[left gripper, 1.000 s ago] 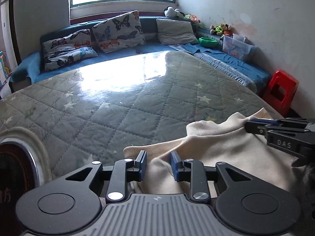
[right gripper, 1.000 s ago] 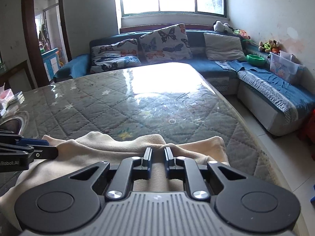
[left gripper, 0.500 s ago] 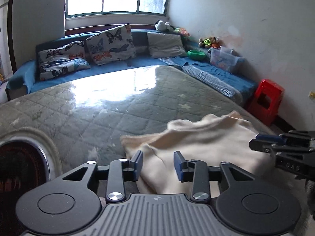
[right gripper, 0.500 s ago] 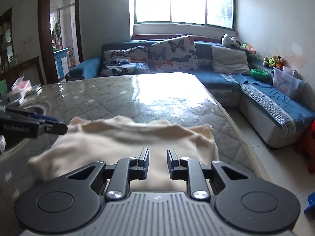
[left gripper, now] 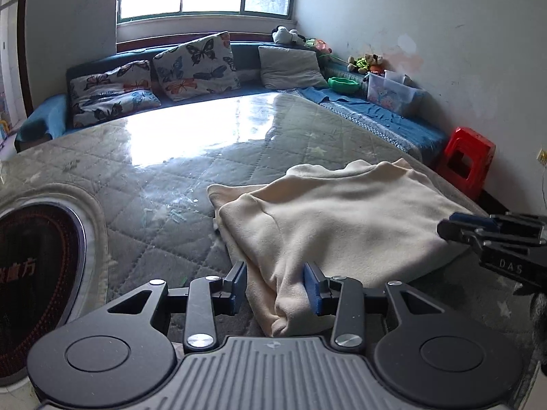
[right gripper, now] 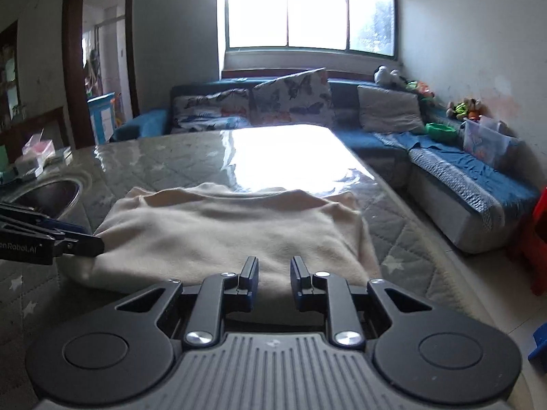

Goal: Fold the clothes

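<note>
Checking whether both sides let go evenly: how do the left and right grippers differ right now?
The left gripper gapes wider than the right gripper. A bunched corner of the cream garment sits between the left's fingers; the right's fingers lie at the garment's flat near edge. Both are open, gripping nothing.

Daylight from the window (right gripper: 309,13) at 12 o'clock blows out, glaring off the bench (left gripper: 191,130); fisheye edges bend darkly.
</note>
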`<state>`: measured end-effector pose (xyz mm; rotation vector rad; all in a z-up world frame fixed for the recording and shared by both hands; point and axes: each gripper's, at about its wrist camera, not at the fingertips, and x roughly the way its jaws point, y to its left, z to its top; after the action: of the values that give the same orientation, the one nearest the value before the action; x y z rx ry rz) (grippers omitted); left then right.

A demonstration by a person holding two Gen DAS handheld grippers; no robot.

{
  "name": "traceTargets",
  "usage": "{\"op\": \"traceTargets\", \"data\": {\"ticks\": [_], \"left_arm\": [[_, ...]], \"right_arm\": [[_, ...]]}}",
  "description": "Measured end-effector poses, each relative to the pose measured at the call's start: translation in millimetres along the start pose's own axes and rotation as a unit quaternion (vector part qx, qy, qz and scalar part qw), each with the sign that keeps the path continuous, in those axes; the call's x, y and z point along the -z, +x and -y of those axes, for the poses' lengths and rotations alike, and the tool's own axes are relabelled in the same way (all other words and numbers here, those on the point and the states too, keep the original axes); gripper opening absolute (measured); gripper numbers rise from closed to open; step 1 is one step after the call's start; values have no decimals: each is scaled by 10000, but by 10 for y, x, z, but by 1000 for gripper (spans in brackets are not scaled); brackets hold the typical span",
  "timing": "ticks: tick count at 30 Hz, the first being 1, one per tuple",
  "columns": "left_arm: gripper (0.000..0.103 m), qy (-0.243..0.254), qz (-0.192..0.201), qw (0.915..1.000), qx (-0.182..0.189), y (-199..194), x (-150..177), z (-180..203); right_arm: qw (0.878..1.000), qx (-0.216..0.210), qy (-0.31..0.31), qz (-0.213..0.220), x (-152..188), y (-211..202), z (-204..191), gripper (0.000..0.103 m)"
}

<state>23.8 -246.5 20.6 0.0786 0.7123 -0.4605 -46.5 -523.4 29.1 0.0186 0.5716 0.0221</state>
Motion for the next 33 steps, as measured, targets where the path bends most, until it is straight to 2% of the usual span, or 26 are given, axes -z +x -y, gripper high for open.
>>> {"op": "traceTargets", "data": {"ticks": [6,9,14,19,24,33], "left_arm": [[44,14,19,10000,-45,-65,36,7],[48,2,45,10000,-64,-140,66,-4],[48,-52,35,9999,-100,-241,114,-18],[53,-74,-62,9998,-156,-356,178,-37],[59,-126,-182,9995,-221,-436,251,-38],[80,-262,-321,9985,-357,-546,408,-49]], "right_arm": [[9999,74,-128,-86,-3,14,-47,22],[9999,-16,-154,-49,-41,-39,-86,34],[9994,-125,-303,-114,-35,26,-224,34],[9990,-45,-394,-183,-19,32,-271,36],[9991,-141,-377,-145,-42,-79,-344,50],[9980,-360,-414,-300,45,-152,-527,73]]}}
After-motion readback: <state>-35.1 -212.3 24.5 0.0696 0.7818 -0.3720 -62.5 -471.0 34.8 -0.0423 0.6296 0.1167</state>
